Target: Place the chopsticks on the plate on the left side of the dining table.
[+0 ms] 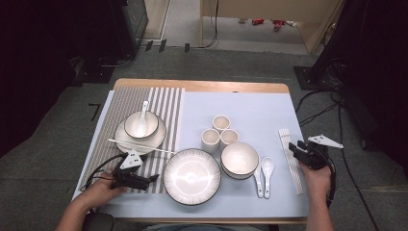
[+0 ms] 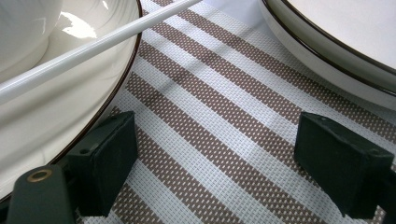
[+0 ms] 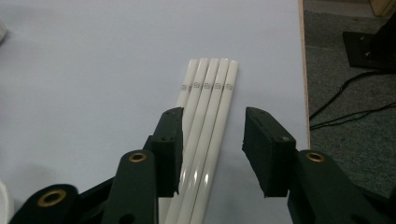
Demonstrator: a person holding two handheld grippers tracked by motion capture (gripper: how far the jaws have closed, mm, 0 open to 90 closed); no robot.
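Several white chopsticks lie side by side on the pale blue cloth at the table's right. My right gripper hovers over their near half. In the right gripper view the chopsticks run between the jaws of this gripper. It is open: the left pad sits over the outer sticks and the right pad stands clear of them. My left gripper rests low on the striped placemat, open with nothing between its pads. A single chopstick lies across the rim of the left plate.
A bowl with a spoon sits on the left plate. A large ribbed plate is at front centre, with a bowl, two spoons and three cups to its right. Cables trail on the floor at right.
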